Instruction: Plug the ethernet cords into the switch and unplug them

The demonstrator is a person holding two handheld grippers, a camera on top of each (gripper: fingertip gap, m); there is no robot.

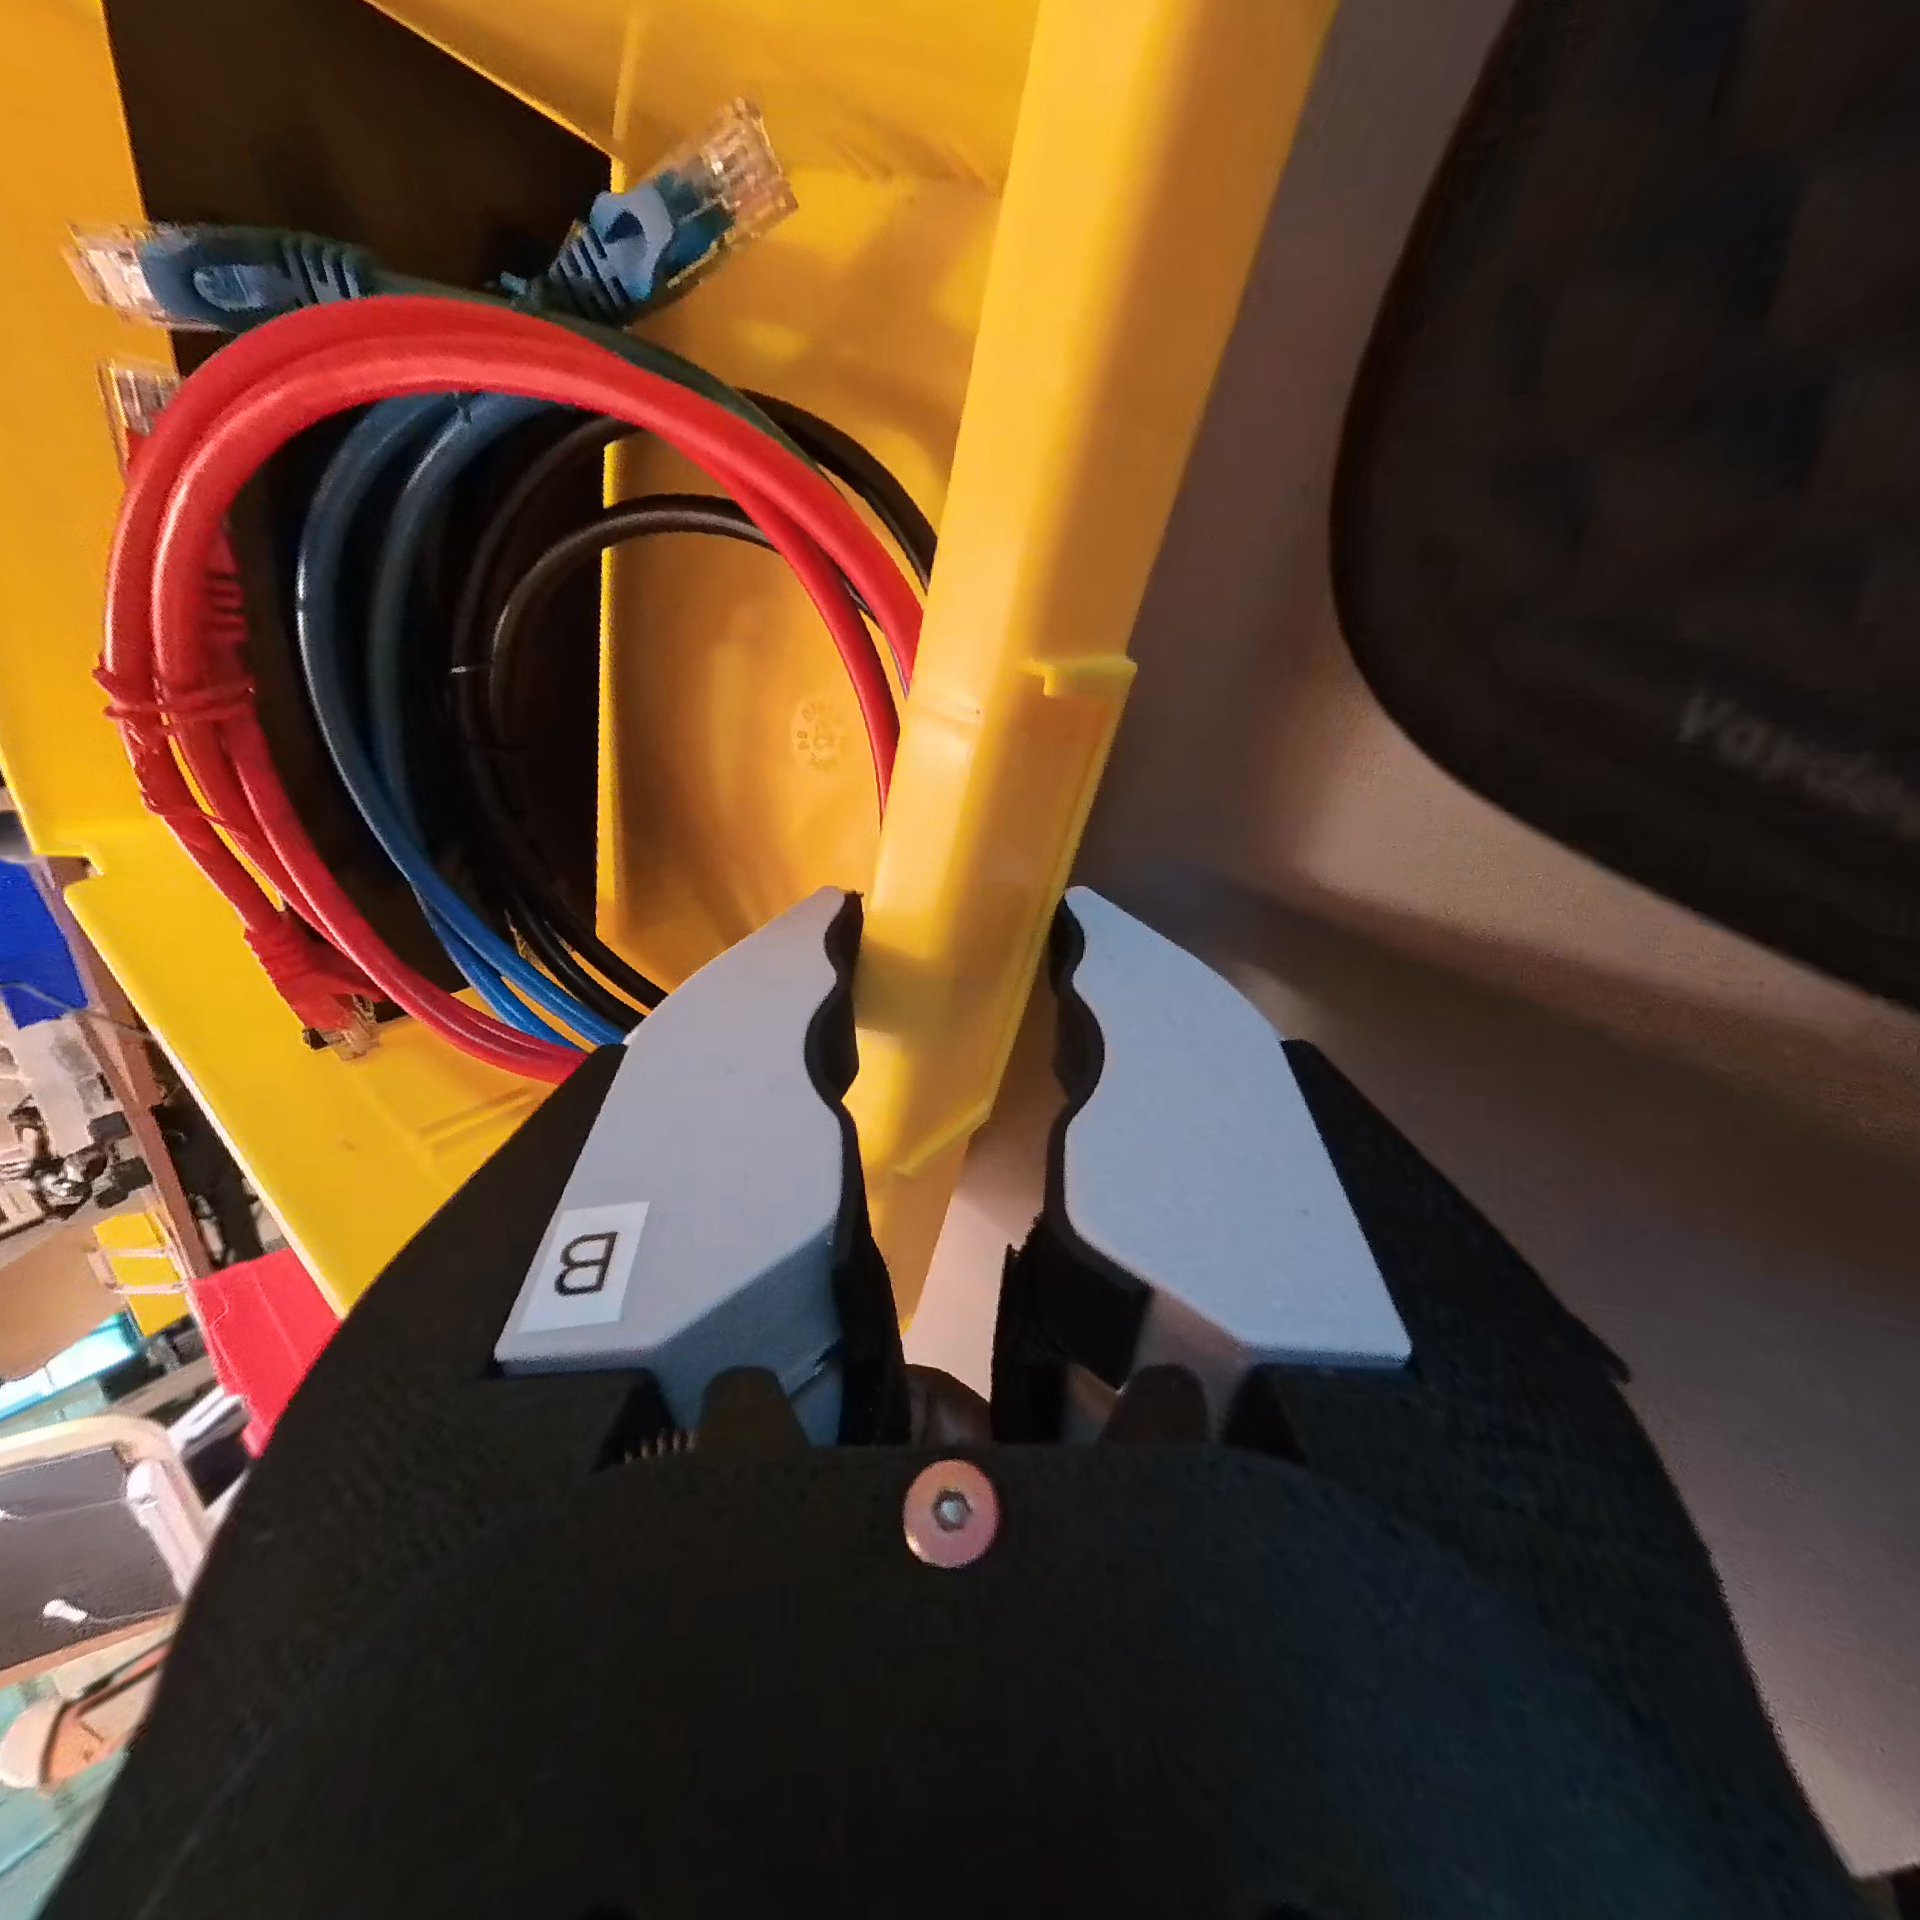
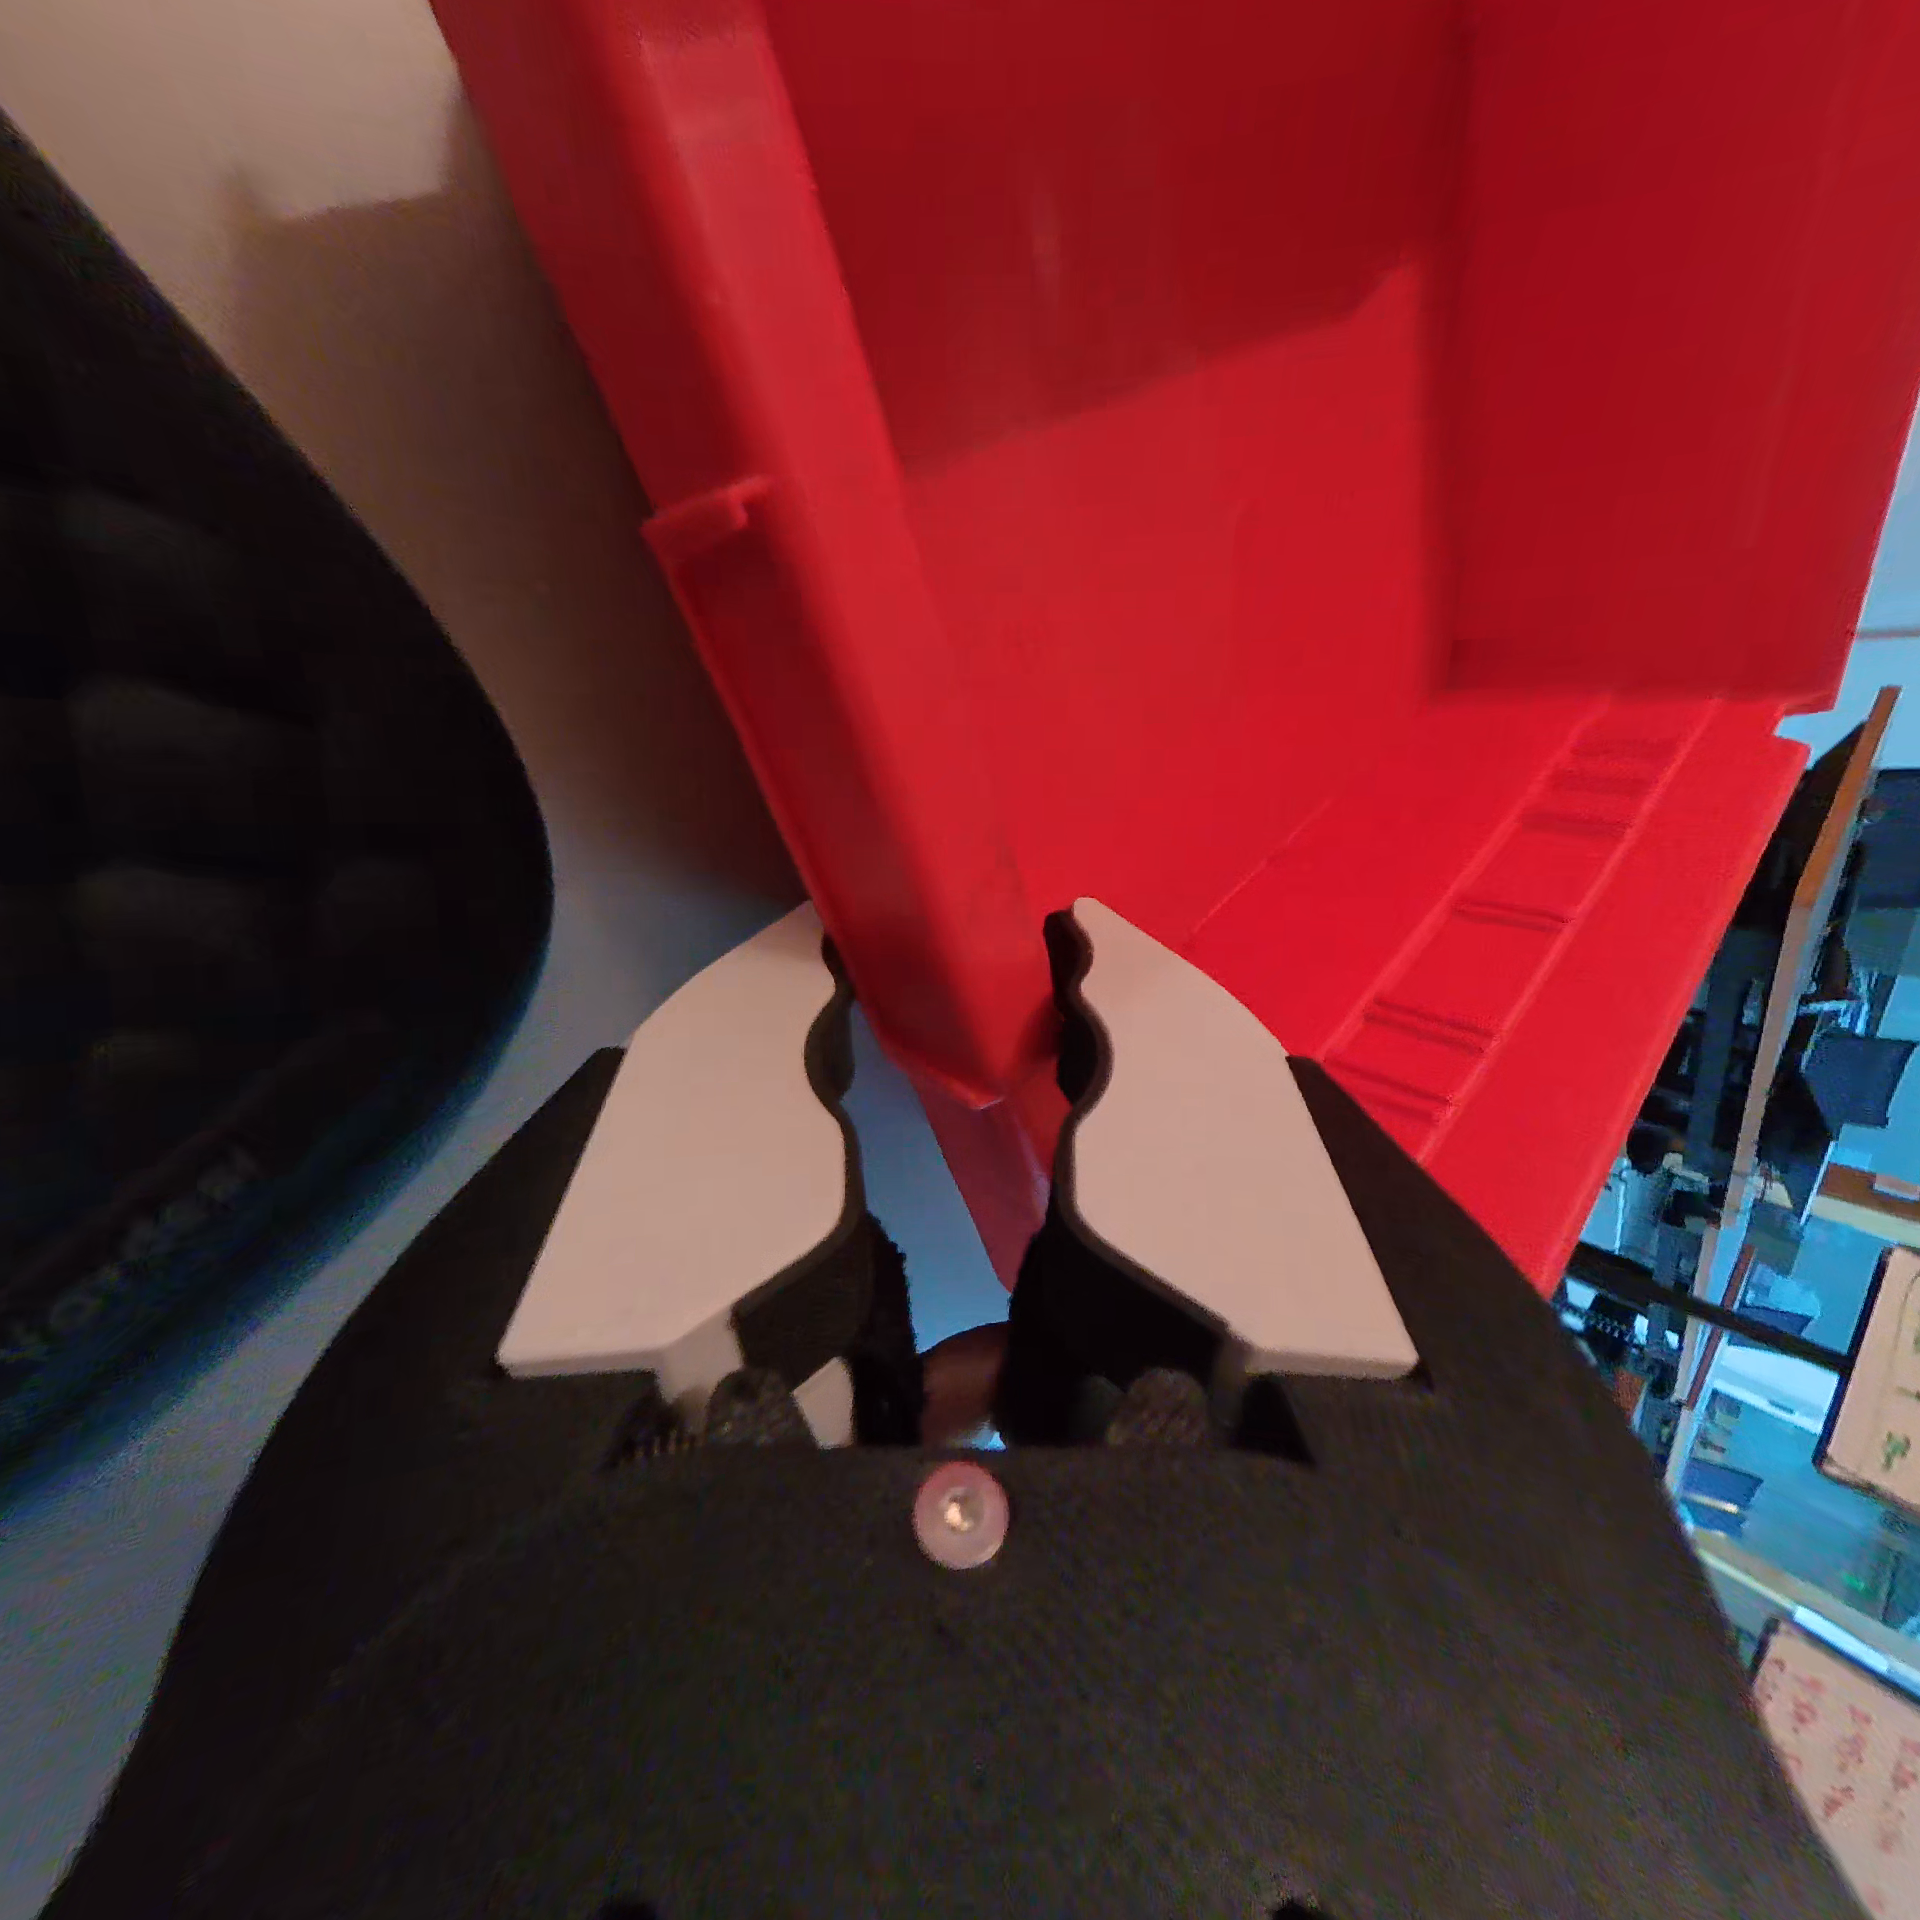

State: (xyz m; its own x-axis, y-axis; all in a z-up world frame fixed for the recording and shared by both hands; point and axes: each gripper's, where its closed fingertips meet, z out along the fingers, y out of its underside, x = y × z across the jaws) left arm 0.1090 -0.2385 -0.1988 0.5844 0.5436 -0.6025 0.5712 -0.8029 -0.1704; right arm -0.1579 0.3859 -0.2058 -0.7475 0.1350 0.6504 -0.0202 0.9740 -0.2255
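Note:
In the left wrist view a yellow plastic bin (image 1: 1039,436) holds coiled ethernet cords: a red one (image 1: 436,364), a blue one (image 1: 488,935) and a black one (image 1: 582,551), with clear plugs (image 1: 727,166) at the top. My left gripper (image 1: 951,925) is shut on the yellow bin's side wall. In the right wrist view a red plastic bin (image 2: 1195,623) has nothing in the part I see. My right gripper (image 2: 940,930) is shut on the red bin's side wall. No switch is in view.
A dark rounded cushion-like object (image 1: 1683,468) lies beside the yellow bin and also shows beside the red bin (image 2: 208,779), on a pale surface (image 1: 1455,1195). Shelves and clutter (image 2: 1766,1299) stand beyond the red bin. A red bin corner (image 1: 260,1320) shows at lower left. There is about 70 centimeters between the tips of the two grippers.

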